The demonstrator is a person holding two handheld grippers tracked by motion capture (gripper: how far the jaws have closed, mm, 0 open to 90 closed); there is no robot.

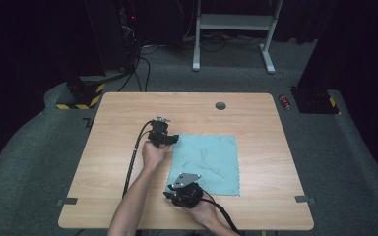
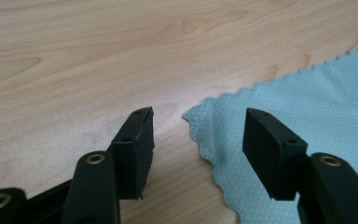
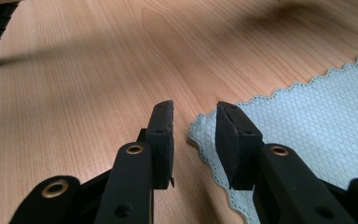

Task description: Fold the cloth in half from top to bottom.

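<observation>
A light wooden table (image 1: 128,105) stands on grey carpet (image 1: 29,147) in a dark room; a white metal frame (image 1: 231,22) stands behind

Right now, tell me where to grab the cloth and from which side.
Take the cloth by its two left corners, coming in from its left edge. It lies flat, and each gripper already has a corner between its open fingers: left gripper at the far one, right gripper at the near one.

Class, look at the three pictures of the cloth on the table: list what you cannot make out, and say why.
- High view: the light blue square cloth has its near left corner hidden by the right gripper.
- High view: the small red object on the floor is too small to identify.
- Left gripper view: the left gripper frames one cloth corner; the rest is cut off.
</observation>
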